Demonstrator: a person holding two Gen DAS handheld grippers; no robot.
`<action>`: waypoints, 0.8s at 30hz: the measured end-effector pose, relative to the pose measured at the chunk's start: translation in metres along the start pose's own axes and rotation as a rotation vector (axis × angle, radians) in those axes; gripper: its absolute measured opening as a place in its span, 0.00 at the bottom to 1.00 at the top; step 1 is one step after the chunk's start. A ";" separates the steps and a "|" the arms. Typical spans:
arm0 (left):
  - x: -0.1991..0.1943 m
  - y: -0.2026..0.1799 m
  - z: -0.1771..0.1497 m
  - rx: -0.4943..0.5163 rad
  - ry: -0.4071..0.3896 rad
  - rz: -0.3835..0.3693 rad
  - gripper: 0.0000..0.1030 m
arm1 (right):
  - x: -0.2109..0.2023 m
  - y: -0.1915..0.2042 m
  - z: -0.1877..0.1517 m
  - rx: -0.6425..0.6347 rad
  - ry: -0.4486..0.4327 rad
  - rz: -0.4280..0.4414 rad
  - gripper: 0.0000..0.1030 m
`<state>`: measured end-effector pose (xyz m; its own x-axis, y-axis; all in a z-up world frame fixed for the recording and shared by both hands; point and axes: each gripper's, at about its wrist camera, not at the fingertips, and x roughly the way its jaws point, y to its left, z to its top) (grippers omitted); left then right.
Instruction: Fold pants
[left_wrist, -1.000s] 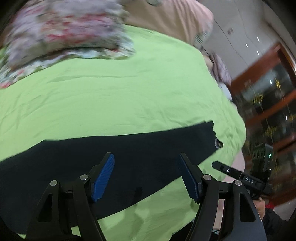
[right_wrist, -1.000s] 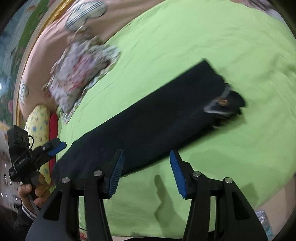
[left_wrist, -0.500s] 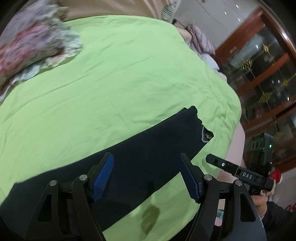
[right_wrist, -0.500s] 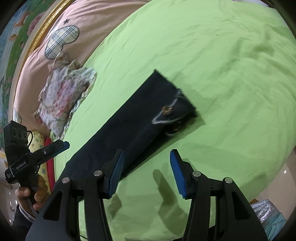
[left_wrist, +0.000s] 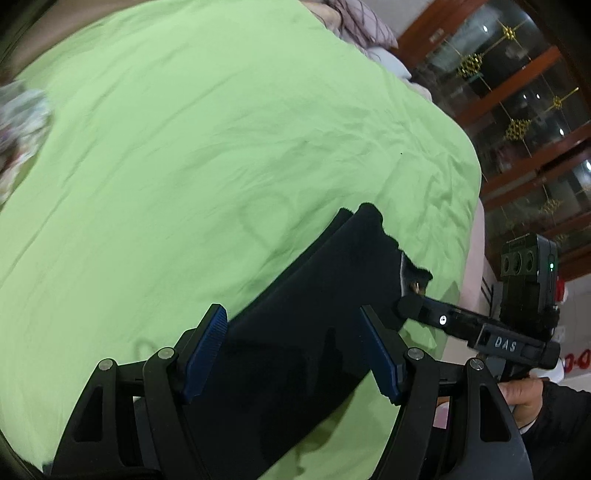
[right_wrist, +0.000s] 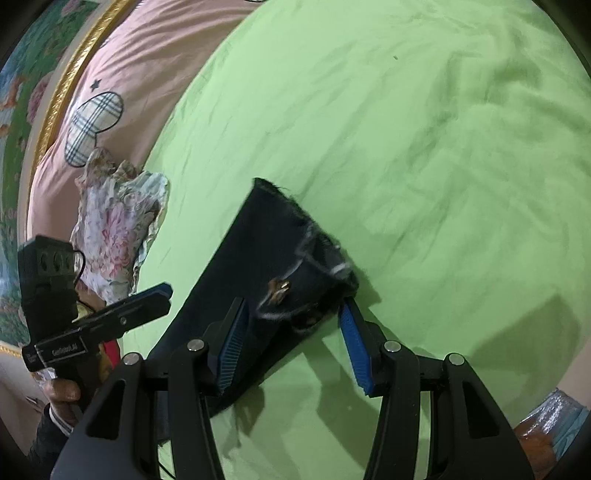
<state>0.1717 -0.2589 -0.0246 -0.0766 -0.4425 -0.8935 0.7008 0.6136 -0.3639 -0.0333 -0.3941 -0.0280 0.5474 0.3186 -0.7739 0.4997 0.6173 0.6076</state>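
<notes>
In the left wrist view, the left claw (left_wrist: 295, 350) is spread wide, its blue-padded fingers (left_wrist: 205, 349) standing apart with nothing between them, hovering over the black pants (left_wrist: 314, 328). The pants lie as a long dark strip on the green bedsheet (left_wrist: 221, 147), running from the lower left up to a ragged end near the bed's right edge, where a pale seam and a small brass-coloured fastener show. Just beside that end, the right claw (left_wrist: 410, 306) reaches in from the right, held by the person's right hand (left_wrist: 524, 398); from this angle its opening cannot be judged. Dark wood-framed glass cabinets (left_wrist: 517, 110) stand beyond the bed. In the right wrist view, the right claw (right_wrist: 293, 343) is likewise spread, with its blue pads flanking the waistband end of the pants (right_wrist: 266, 258) and not clamped on the cloth; whether the pads touch the fabric is unclear. The pants angle from the lower left toward the middle of the bedsheet (right_wrist: 406, 147). The left claw (right_wrist: 162, 291) shows at the far left, gripped by the left hand (right_wrist: 64, 395), near a floral pillow (right_wrist: 114, 221) and a pink quilt (right_wrist: 147, 66) with a plaid heart.
</notes>
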 end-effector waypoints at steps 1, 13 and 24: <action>0.006 -0.001 0.005 0.004 0.011 -0.004 0.71 | 0.002 -0.002 0.001 0.014 0.000 0.007 0.51; 0.064 -0.028 0.041 0.136 0.107 -0.050 0.41 | 0.005 -0.014 -0.001 -0.001 0.004 0.029 0.21; 0.052 -0.028 0.043 0.137 0.094 -0.145 0.12 | -0.002 -0.009 -0.005 0.002 -0.025 0.102 0.15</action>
<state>0.1787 -0.3272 -0.0496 -0.2449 -0.4532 -0.8571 0.7670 0.4502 -0.4572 -0.0422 -0.3968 -0.0322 0.6118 0.3621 -0.7033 0.4418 0.5811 0.6835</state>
